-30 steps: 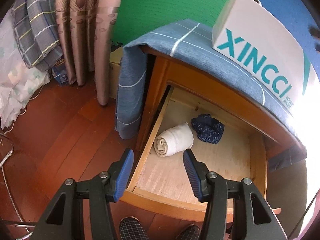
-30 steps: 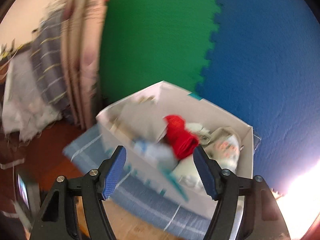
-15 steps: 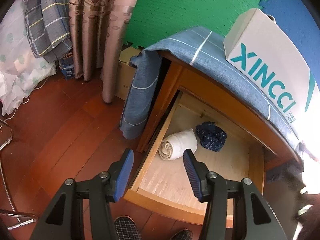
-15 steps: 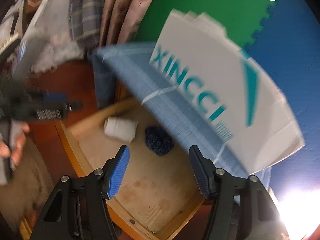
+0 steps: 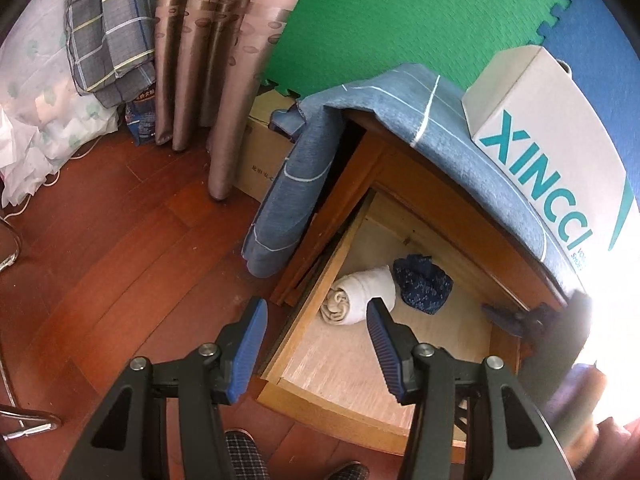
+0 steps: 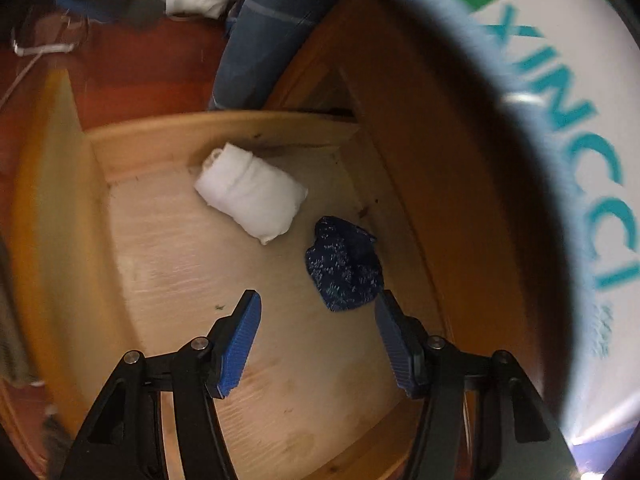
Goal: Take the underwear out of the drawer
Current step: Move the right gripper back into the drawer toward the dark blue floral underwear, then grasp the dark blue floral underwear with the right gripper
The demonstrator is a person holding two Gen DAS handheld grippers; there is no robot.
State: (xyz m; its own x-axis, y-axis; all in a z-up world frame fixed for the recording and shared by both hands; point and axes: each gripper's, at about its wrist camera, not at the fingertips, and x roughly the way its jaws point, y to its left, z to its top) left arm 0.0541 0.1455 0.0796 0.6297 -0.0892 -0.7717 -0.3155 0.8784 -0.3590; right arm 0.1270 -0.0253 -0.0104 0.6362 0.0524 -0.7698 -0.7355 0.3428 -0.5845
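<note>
The underwear (image 6: pixel 344 268), a dark blue patterned bundle, lies on the drawer (image 6: pixel 168 280) floor at the centre right of the right wrist view, near a rolled white cloth (image 6: pixel 250 196) but apart from it. The right gripper (image 6: pixel 318 340) hangs just short of the bundle; its fingers (image 6: pixel 240 344) have just been closing yet stand spread with nothing between them, the bundle's lower edge just beyond the tips. In the left wrist view the left gripper (image 5: pixel 316 350) hovers over the drawer's front left corner, fingers (image 5: pixel 248 350) spread and empty, with the underwear (image 5: pixel 424 290) at centre right beside the white roll (image 5: pixel 360 294). The likely trouble is a shallow pinch: soft, crumpled fabric may slip free or come up only partly if the tips catch just a fold. The bundle also sits close to the drawer's right wall, so the right-hand finger could strike wood before it closes. Overhead, the cabinet top, draped in a blue cloth (image 5: pixel 400 112) and carrying a white shoebox (image 5: pixel 560 152), overhangs the drawer's back and crowds the approach. A curtain (image 5: pixel 212 52) hangs at upper left, clear of the work.
</note>
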